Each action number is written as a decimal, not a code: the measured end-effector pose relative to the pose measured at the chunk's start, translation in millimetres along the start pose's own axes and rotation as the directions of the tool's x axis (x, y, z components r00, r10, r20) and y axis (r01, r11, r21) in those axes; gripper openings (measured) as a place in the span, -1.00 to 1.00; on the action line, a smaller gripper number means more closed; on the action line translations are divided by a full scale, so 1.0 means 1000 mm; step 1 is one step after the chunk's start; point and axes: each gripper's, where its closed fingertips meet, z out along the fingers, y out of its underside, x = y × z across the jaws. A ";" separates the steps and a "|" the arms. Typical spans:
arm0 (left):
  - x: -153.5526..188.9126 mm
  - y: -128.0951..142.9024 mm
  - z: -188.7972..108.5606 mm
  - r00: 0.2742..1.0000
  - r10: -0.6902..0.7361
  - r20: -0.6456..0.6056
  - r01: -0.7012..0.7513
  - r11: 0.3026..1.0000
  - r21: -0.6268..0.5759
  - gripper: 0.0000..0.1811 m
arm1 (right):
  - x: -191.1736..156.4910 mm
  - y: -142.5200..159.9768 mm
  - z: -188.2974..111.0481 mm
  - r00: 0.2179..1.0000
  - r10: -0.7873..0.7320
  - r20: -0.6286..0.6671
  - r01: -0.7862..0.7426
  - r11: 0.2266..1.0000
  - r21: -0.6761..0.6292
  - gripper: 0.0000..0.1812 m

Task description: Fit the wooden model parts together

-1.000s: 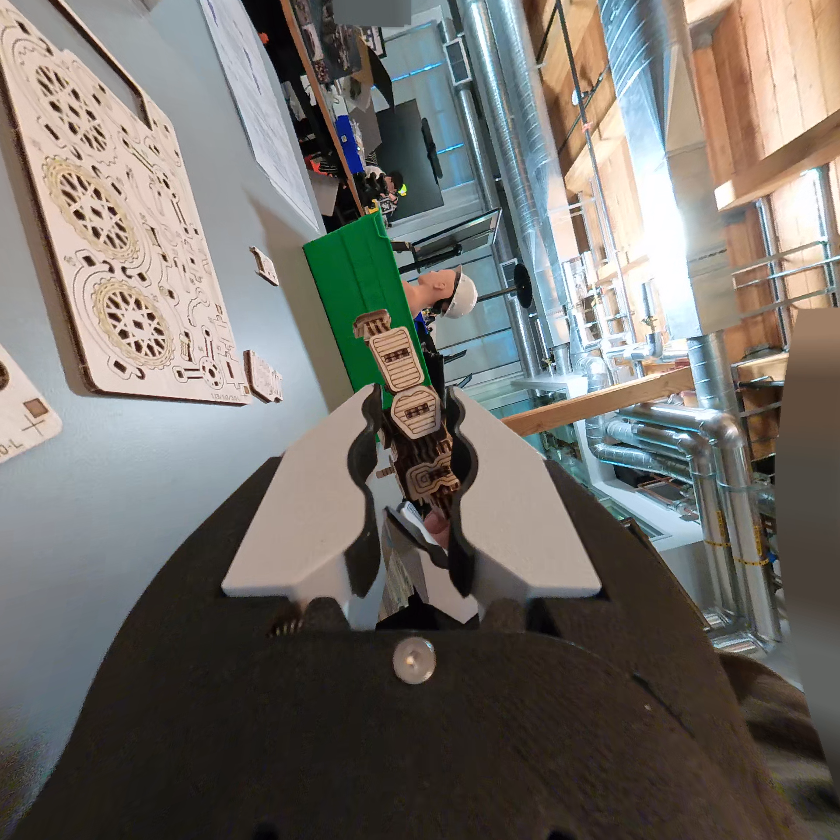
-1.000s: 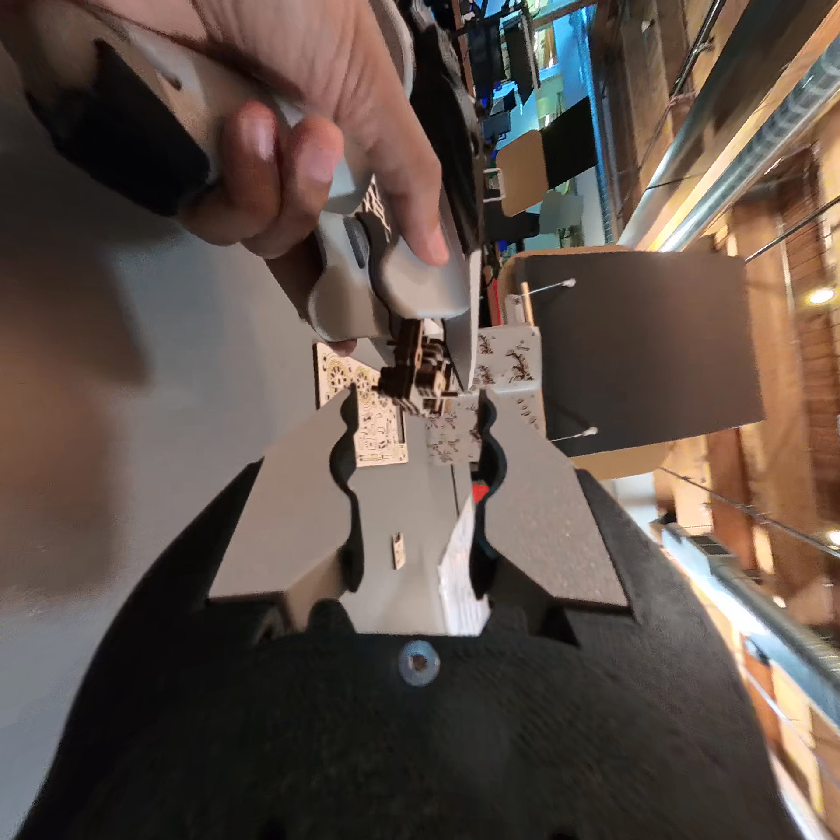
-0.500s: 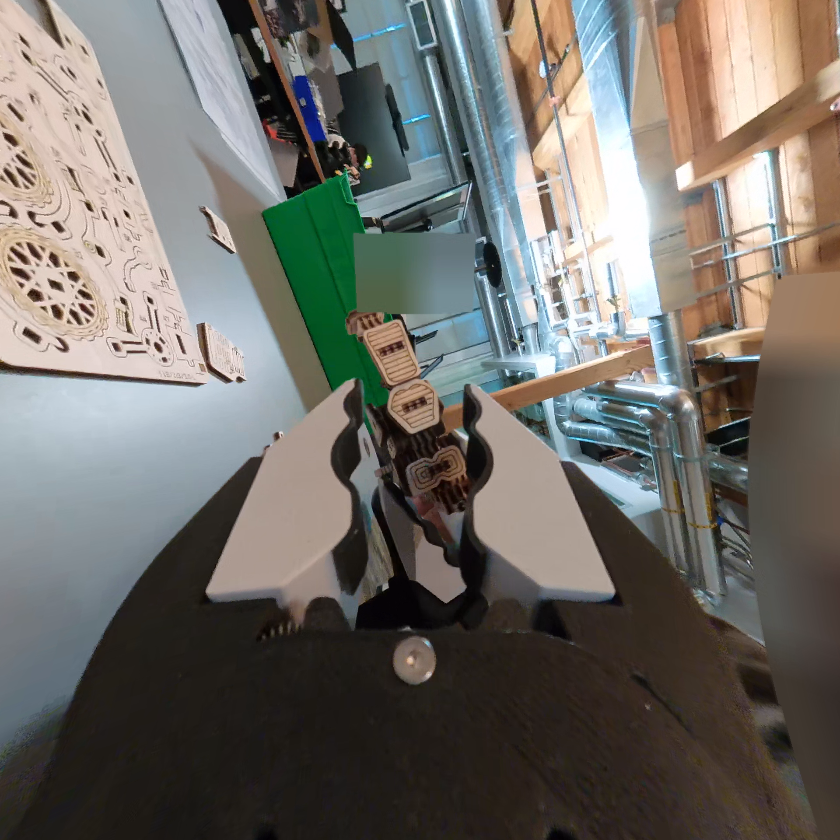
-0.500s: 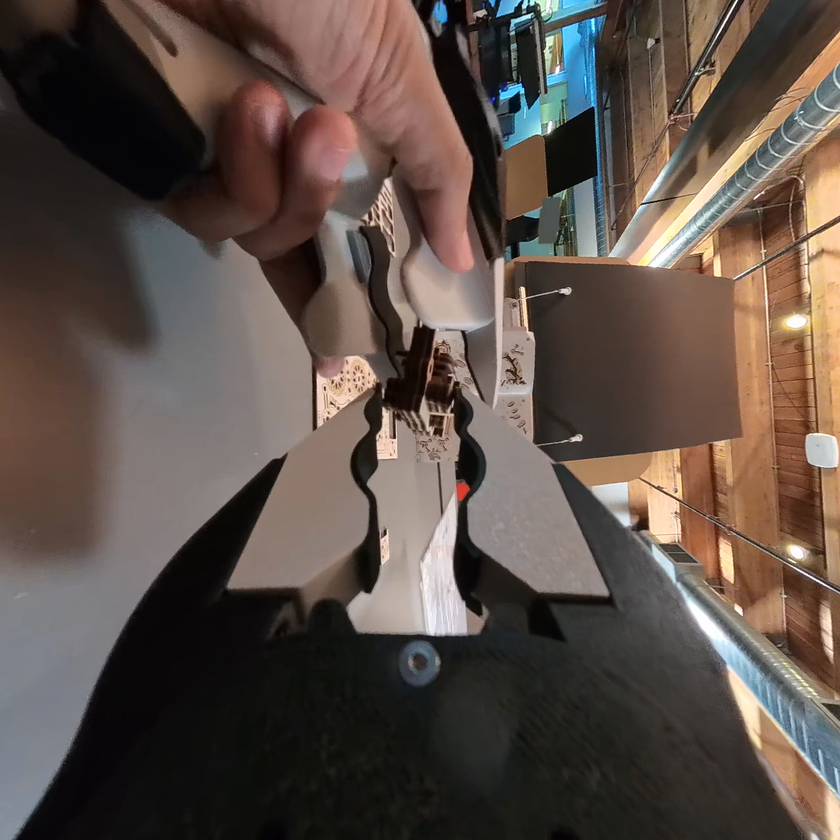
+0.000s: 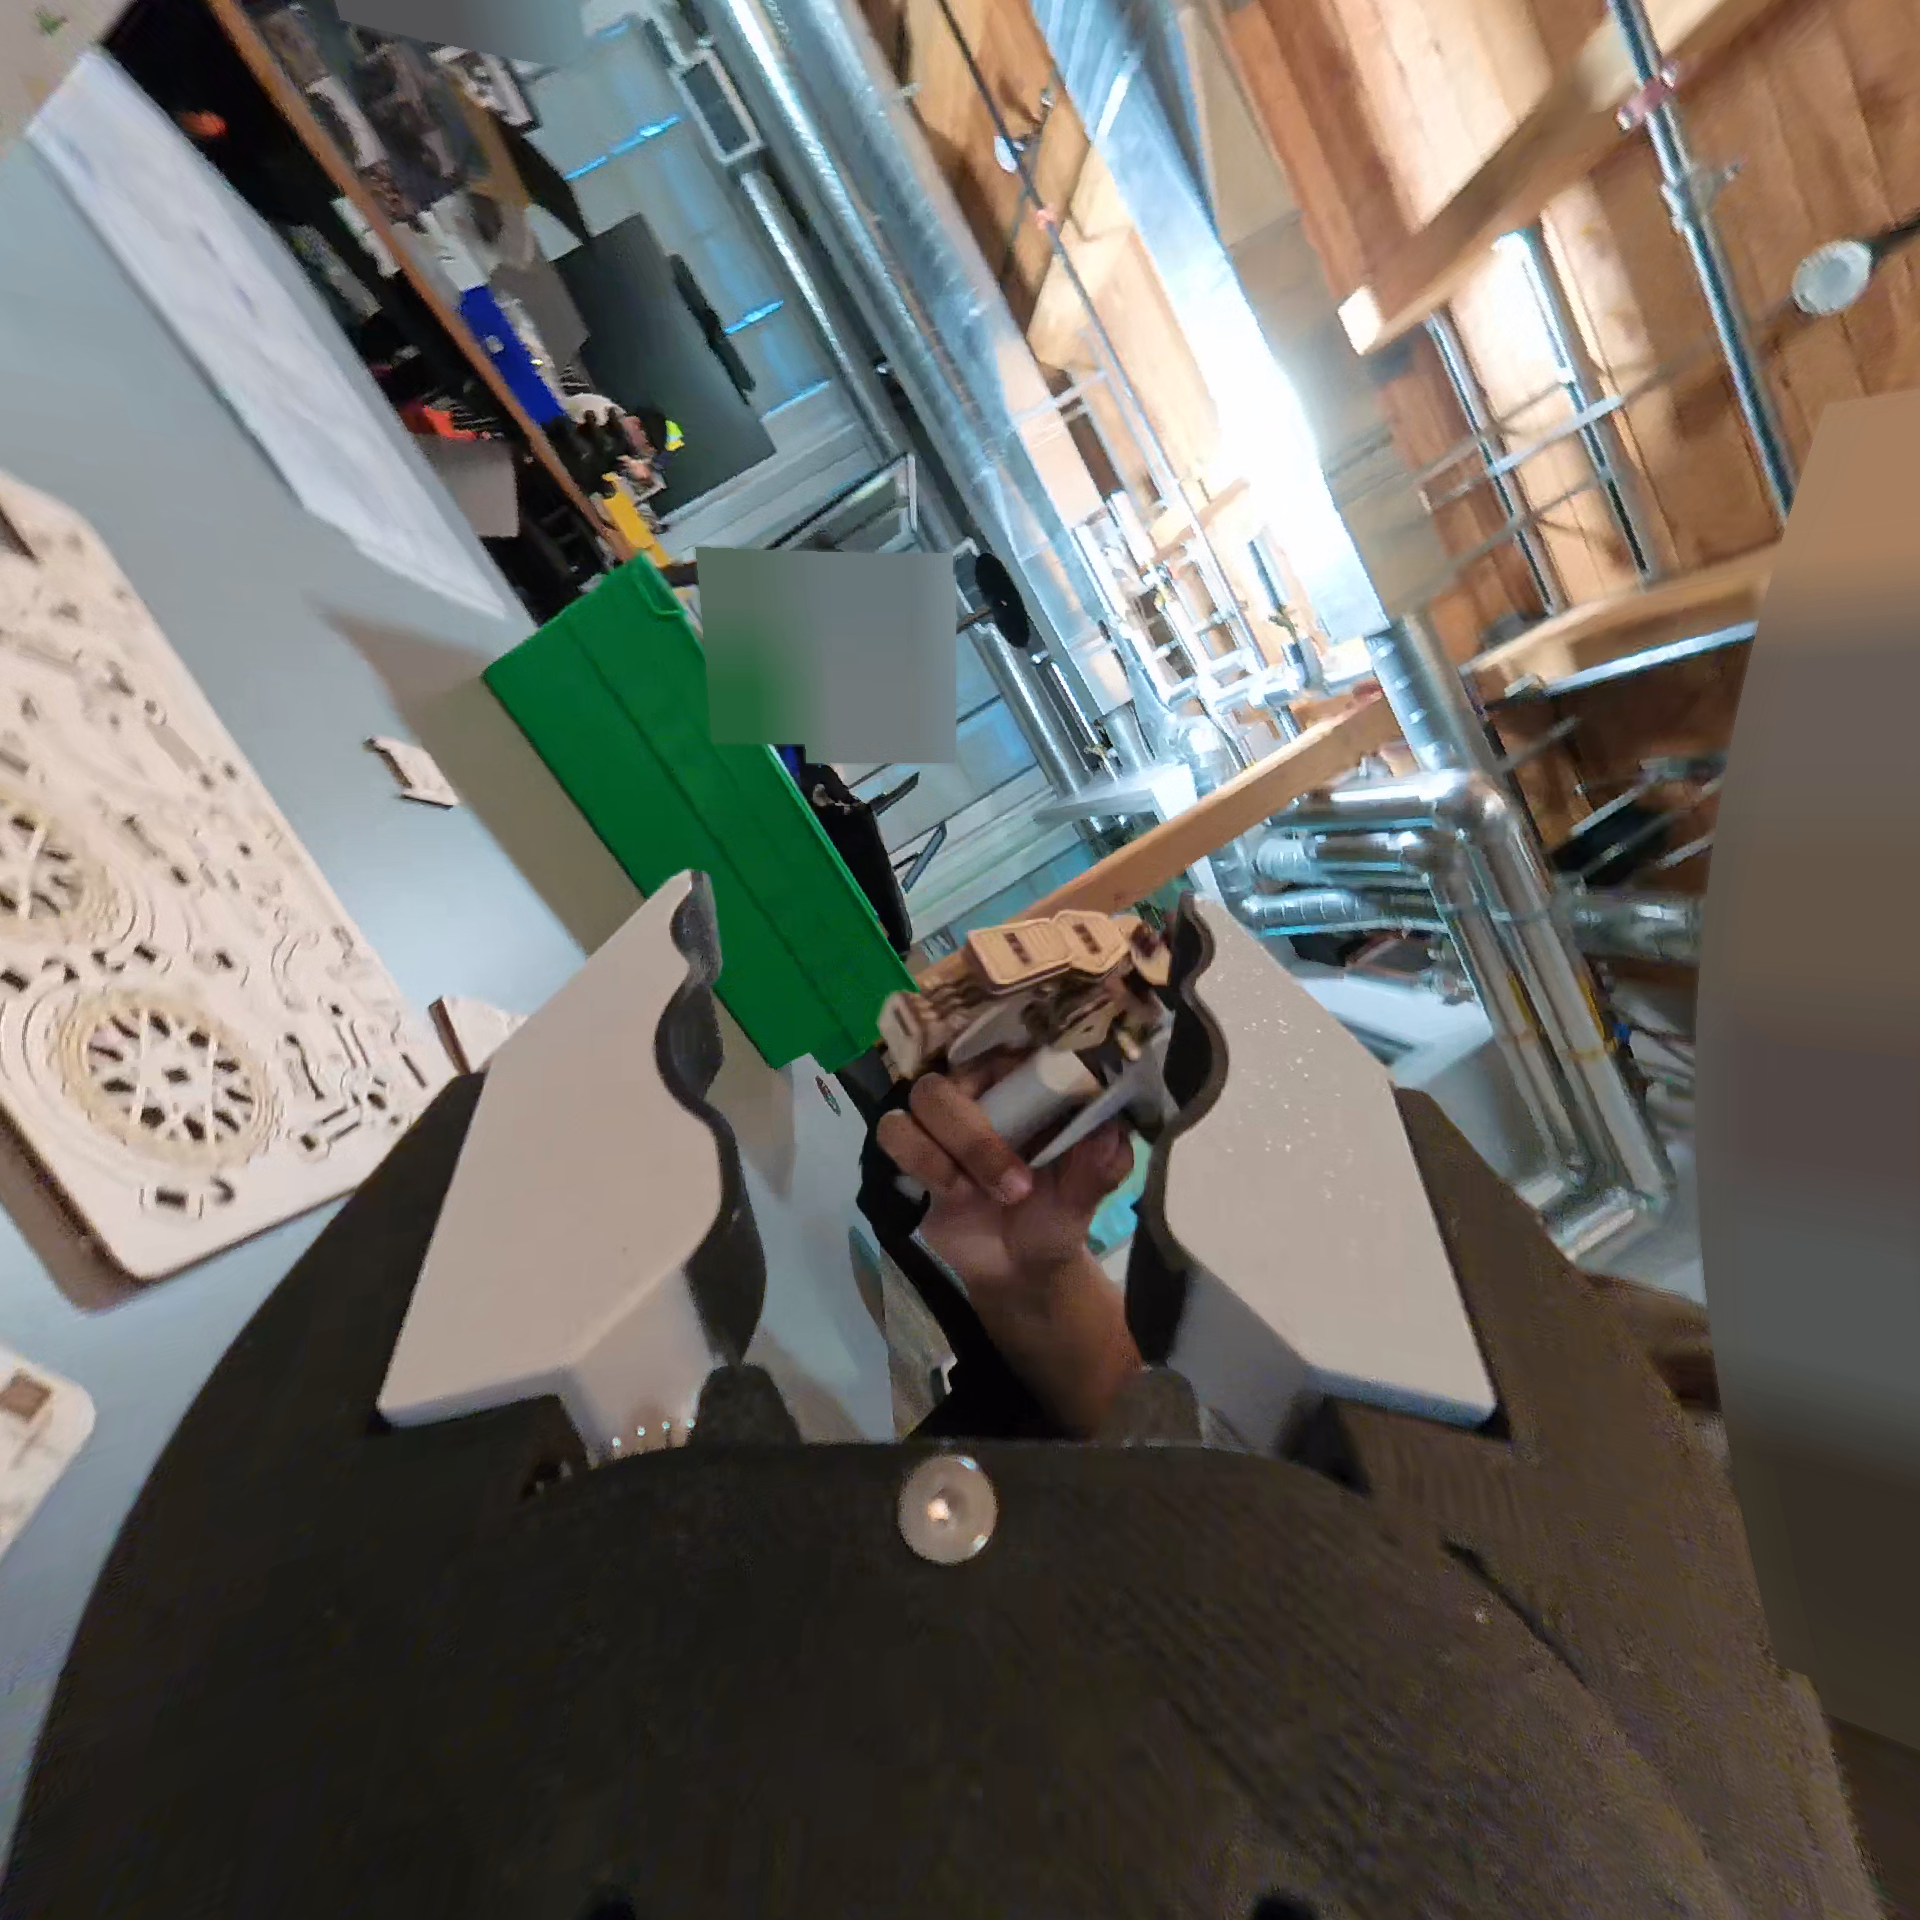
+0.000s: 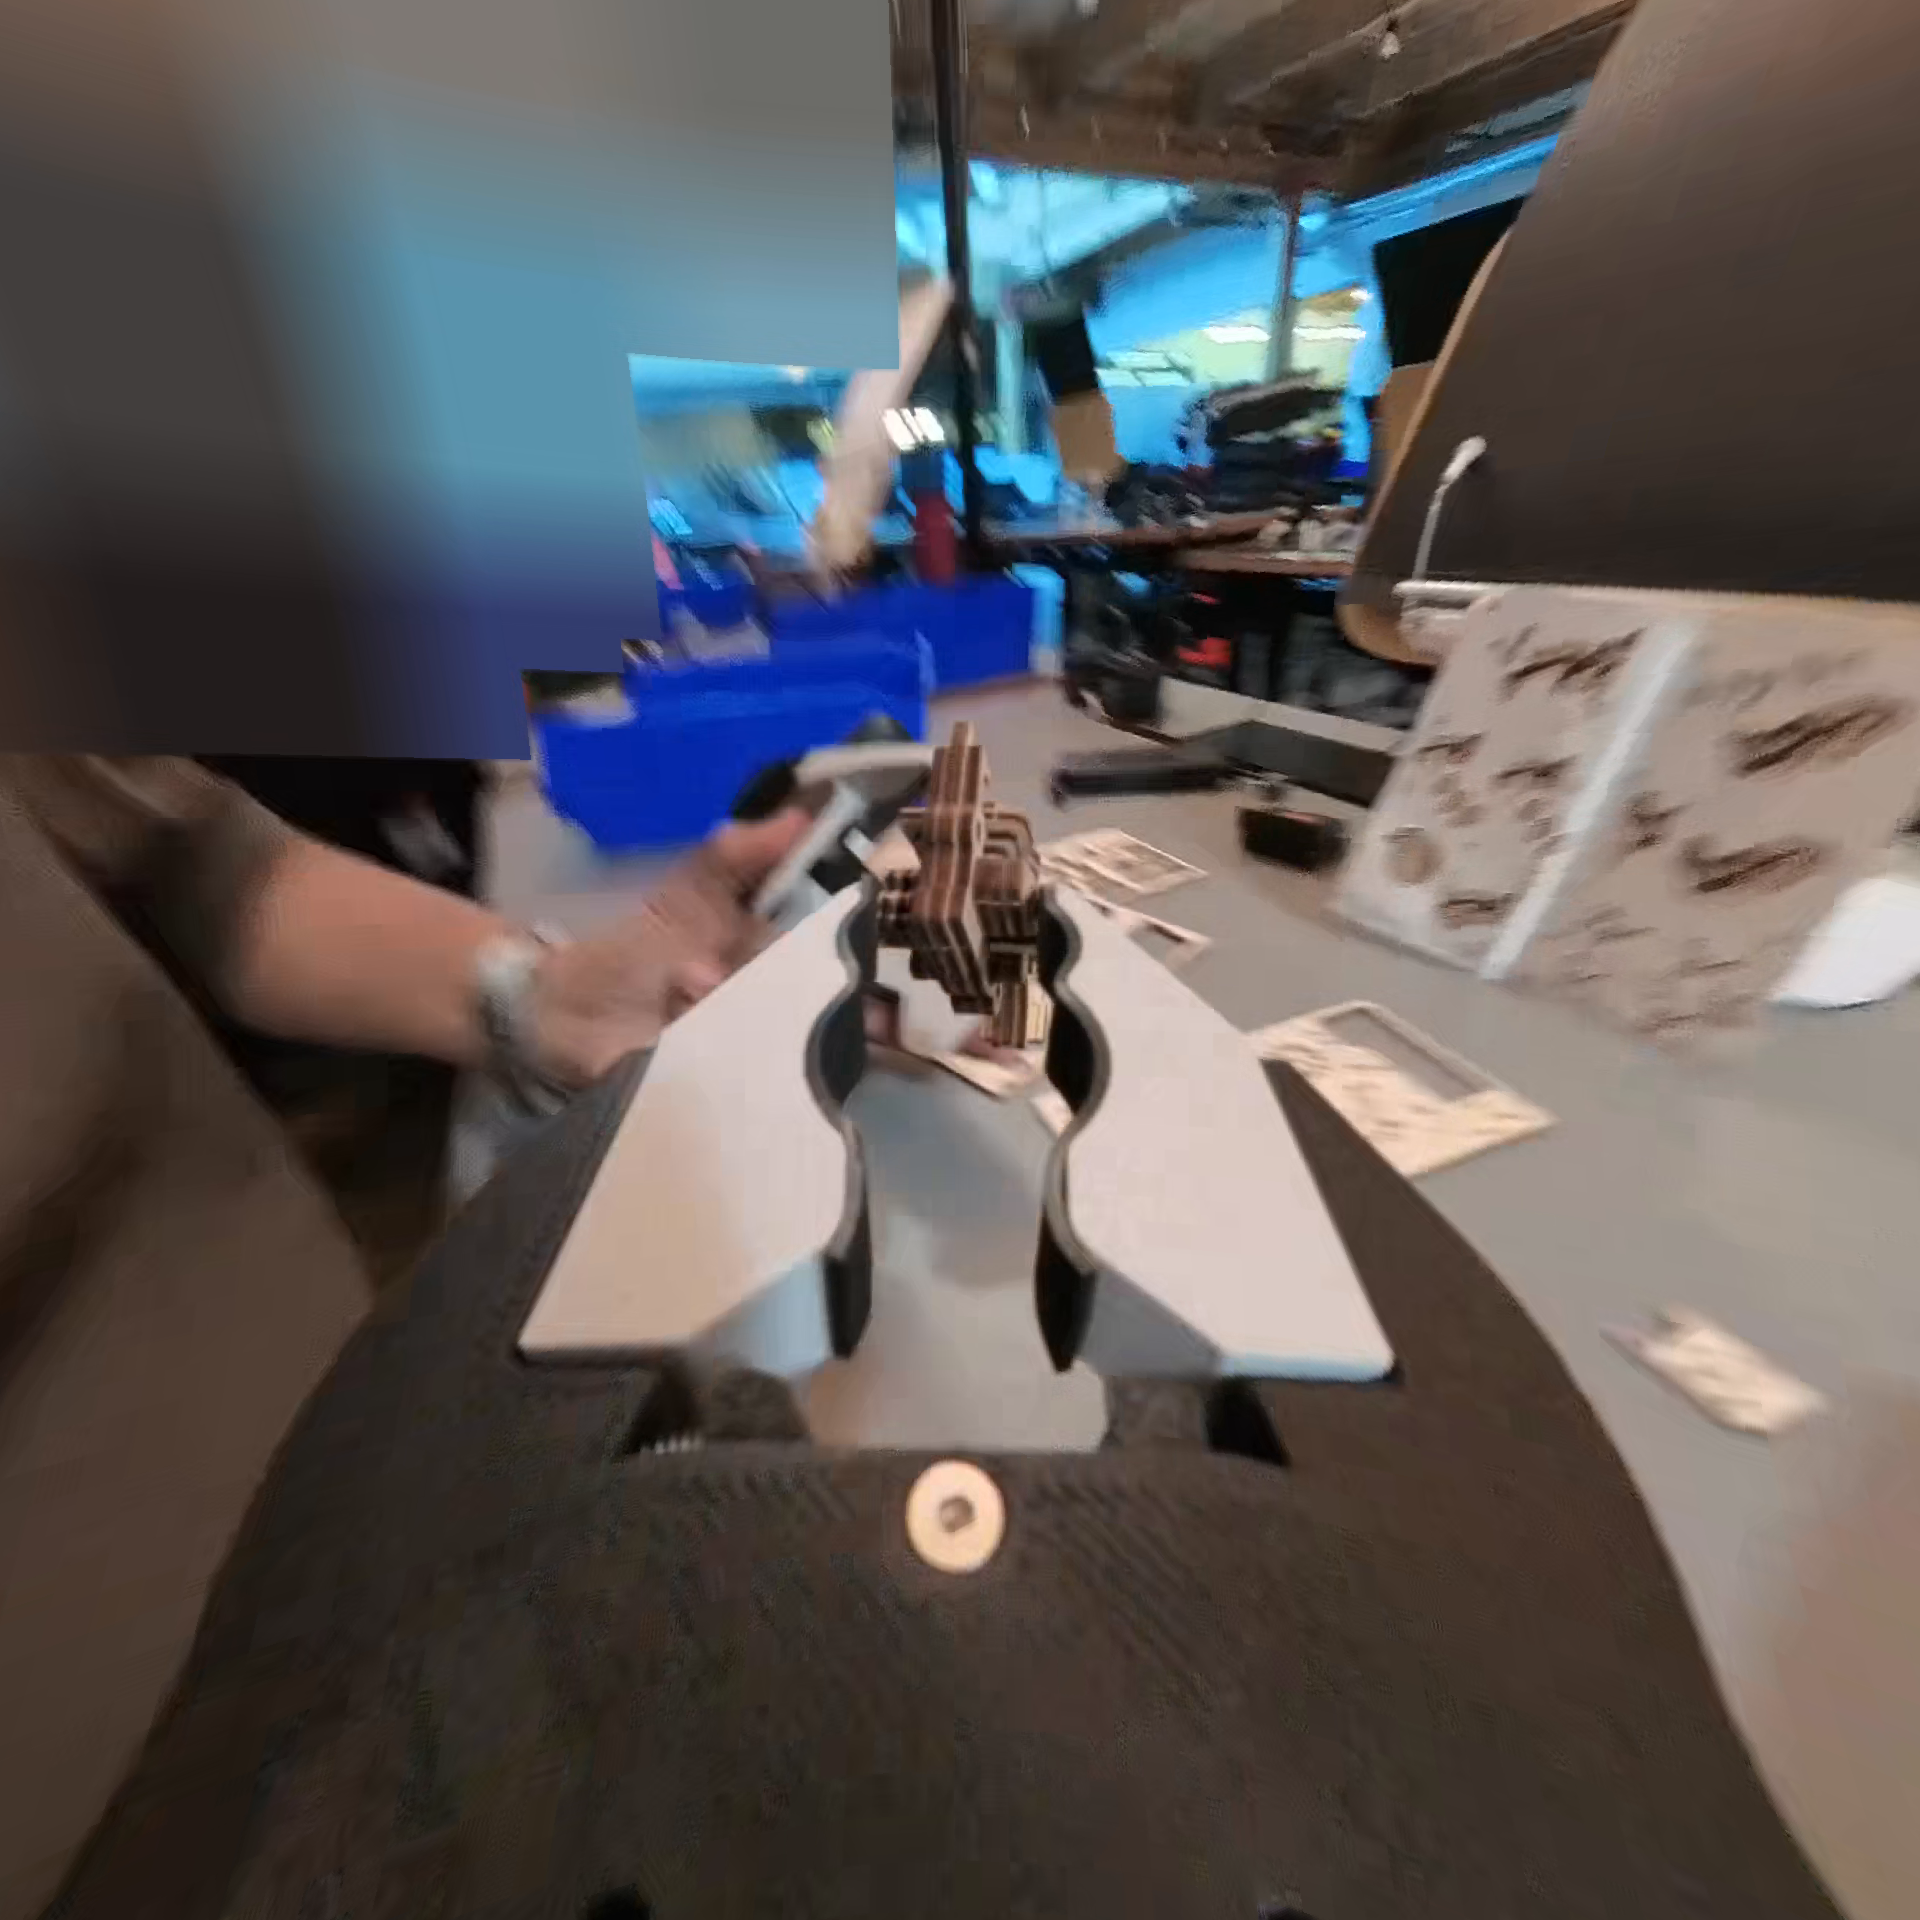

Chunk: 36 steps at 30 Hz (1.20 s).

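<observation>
The wooden model [image 6: 961, 894], a small dark-and-pale layered plywood assembly, sits between the tips of my right gripper [image 6: 958, 914], which is shut on it above the grey table [image 6: 1558, 1247]. My left gripper [image 5: 940, 925] is wide open and empty. Between its jaws, farther off, the left wrist view shows the model [image 5: 1039, 982] held by the right gripper [image 5: 1049, 1091] in a person's hand [image 5: 997, 1195]. In the right wrist view, the left gripper [image 6: 831, 821] and the hand holding it [image 6: 644, 966] sit just left of the model, blurred.
A large laser-cut plywood sheet [image 5: 135, 997] and small loose wooden pieces [image 5: 410, 769] lie on the table beside a green bin [image 5: 686, 831]. A patterned board [image 6: 1662, 810] stands at the right, with cut sheets [image 6: 1392, 1091] in front and blue bins [image 6: 779, 707] behind.
The left gripper held the model and has opened and let go. The right gripper, open before, has shut on the model and now holds it. Both views have swung round.
</observation>
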 end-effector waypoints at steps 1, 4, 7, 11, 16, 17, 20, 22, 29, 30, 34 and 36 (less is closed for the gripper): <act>0.004 0.000 0.001 0.999 0.025 -0.028 -0.025 0.999 -0.020 -0.06 | 0.002 -0.008 -0.005 0.990 0.124 0.061 -0.128 0.989 0.070 -0.69; 0.017 0.009 0.004 0.991 0.088 -0.097 -0.097 0.991 -0.090 -0.08 | 0.013 -0.023 -0.018 0.925 0.342 0.165 -0.371 0.907 0.200 -0.69; 0.024 0.021 0.008 0.985 0.105 -0.136 -0.124 0.982 -0.142 -0.09 | 0.014 -0.022 -0.019 0.874 0.432 0.222 -0.474 0.857 0.202 -0.70; 0.030 0.037 0.013 0.981 0.075 -0.177 -0.111 0.973 -0.202 -0.21 | 0.012 -0.019 -0.016 0.804 0.522 0.284 -0.580 0.792 0.188 -0.70; 0.040 0.054 0.014 0.968 0.032 -0.248 -0.104 0.953 -0.285 -0.31 | 0.011 -0.011 -0.011 0.748 0.583 0.317 -0.647 0.747 0.152 -0.70; 0.040 0.055 0.014 0.968 0.033 -0.248 -0.105 0.953 -0.283 -0.34 | 0.011 -0.011 -0.010 0.741 0.589 0.322 -0.654 0.742 0.146 -0.70; 0.037 0.054 0.014 0.970 0.029 -0.241 -0.099 0.954 -0.284 -0.46 | 0.010 -0.009 -0.009 0.727 0.603 0.328 -0.667 0.732 0.135 -0.70; 0.037 0.053 0.013 0.969 0.030 -0.244 -0.101 0.954 -0.283 -0.57 | 0.009 -0.008 -0.009 0.725 0.605 0.329 -0.670 0.731 0.129 -0.70; 0.037 0.051 0.012 0.967 0.059 -0.246 -0.127 0.954 -0.271 -0.86 | 0.007 -0.004 -0.007 0.721 0.609 0.332 -0.670 0.734 0.110 -0.69; 0.037 0.050 0.011 0.967 0.060 -0.247 -0.128 0.954 -0.270 -0.86 | 0.006 -0.004 -0.007 0.722 0.607 0.332 -0.669 0.736 0.108 -0.70; 0.037 0.049 0.011 0.965 0.087 -0.247 -0.152 0.954 -0.259 -0.86 | 0.006 -0.003 -0.007 0.723 0.604 0.337 -0.665 0.739 0.102 -0.69; 0.038 0.048 0.011 0.965 0.097 -0.244 -0.161 0.953 -0.255 -0.86 | 0.007 -0.002 -0.007 0.726 0.602 0.333 -0.663 0.741 0.105 -0.70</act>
